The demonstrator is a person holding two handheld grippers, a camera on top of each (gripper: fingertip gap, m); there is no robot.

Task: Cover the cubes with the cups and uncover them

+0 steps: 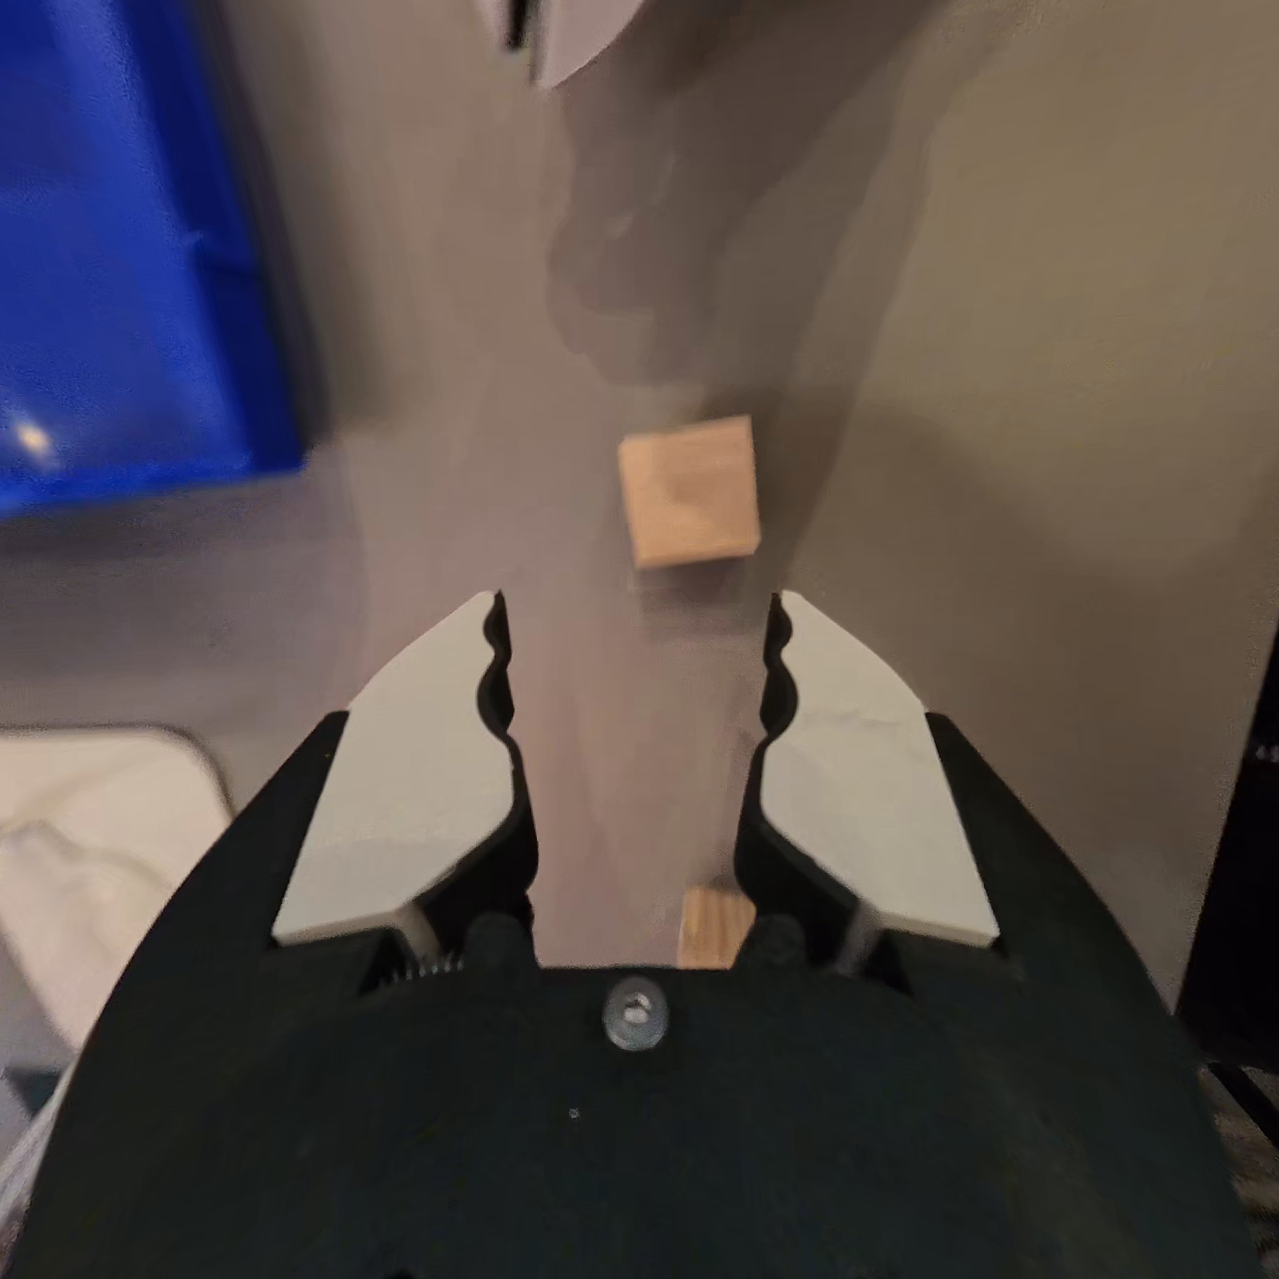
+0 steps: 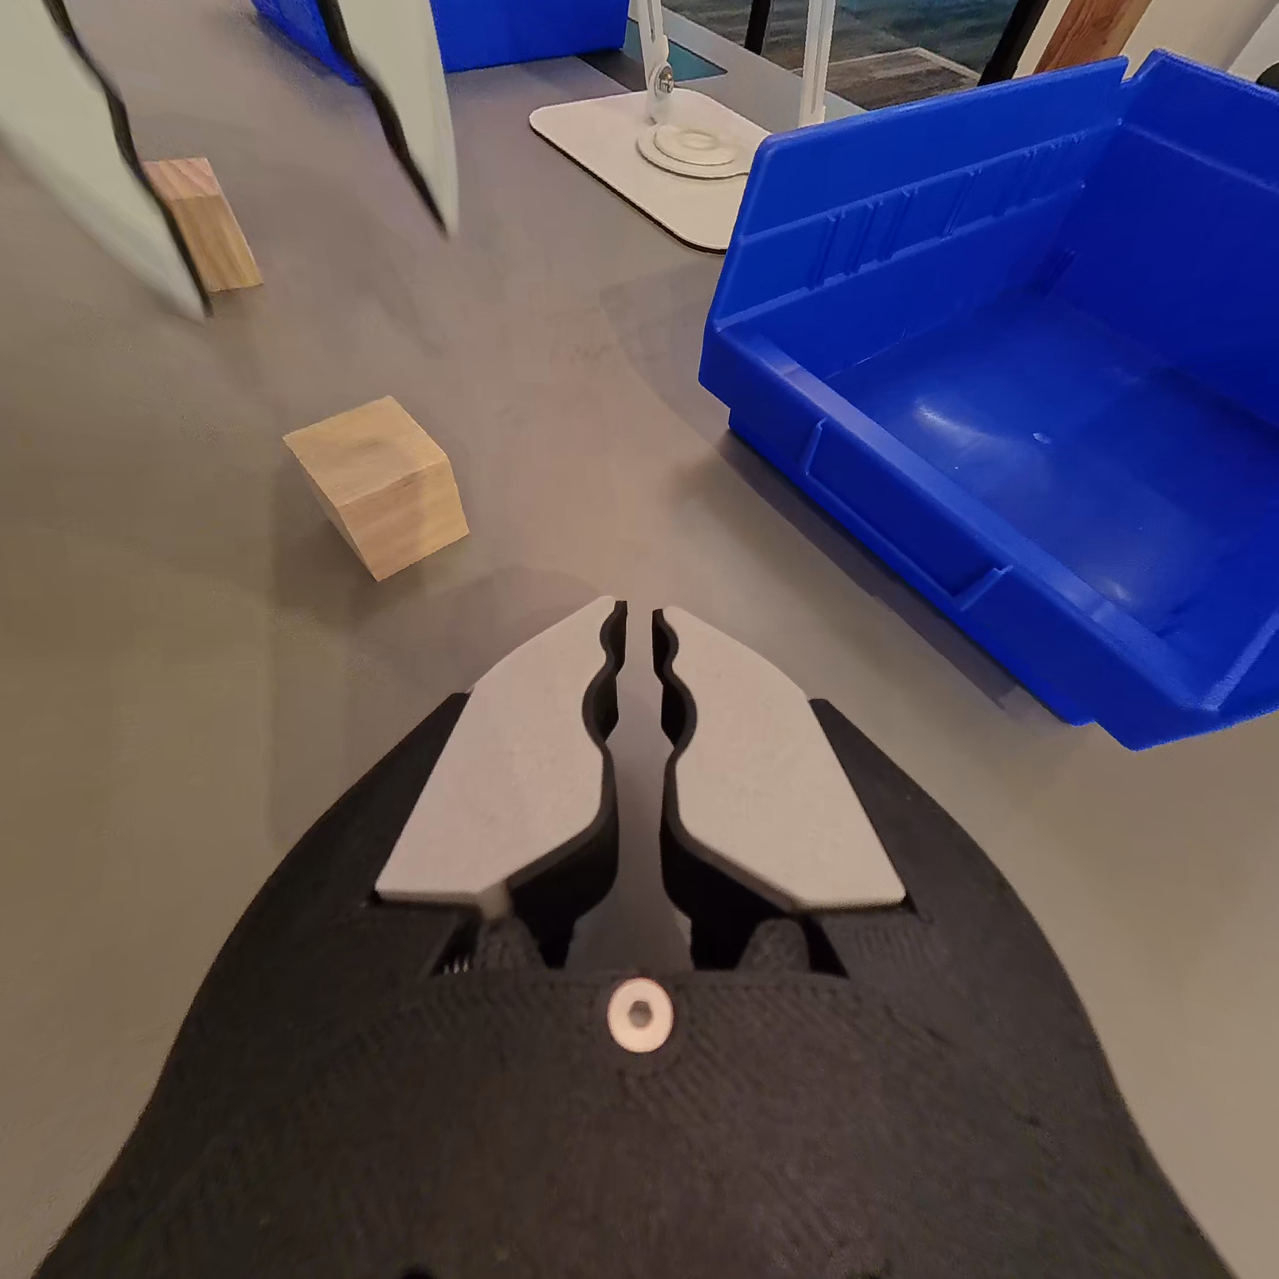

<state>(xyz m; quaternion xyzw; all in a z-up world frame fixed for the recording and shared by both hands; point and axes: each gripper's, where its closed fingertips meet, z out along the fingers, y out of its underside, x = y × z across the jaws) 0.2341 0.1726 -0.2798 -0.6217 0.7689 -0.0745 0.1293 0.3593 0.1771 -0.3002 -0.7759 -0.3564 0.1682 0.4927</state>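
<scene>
Two light wooden cubes sit on the grey table (image 2: 554, 387). One cube (image 1: 688, 491) lies just ahead of my left gripper (image 1: 640, 602), which is open and empty. The other cube (image 1: 716, 927) shows low between its fingers, near their base. In the right wrist view the near cube (image 2: 381, 484) lies ahead and to the left of my right gripper (image 2: 640, 612), which is shut and empty. The far cube (image 2: 201, 221) is partly hidden behind a finger of the left gripper (image 2: 325, 270), which hovers over it. No cup is in view.
An empty blue bin (image 2: 1003, 415) stands to the right of my right gripper. A second blue bin (image 1: 138, 277) is left of my left gripper. A white stand base (image 2: 657, 159) sits at the back. A white object (image 1: 104, 830) lies at the lower left.
</scene>
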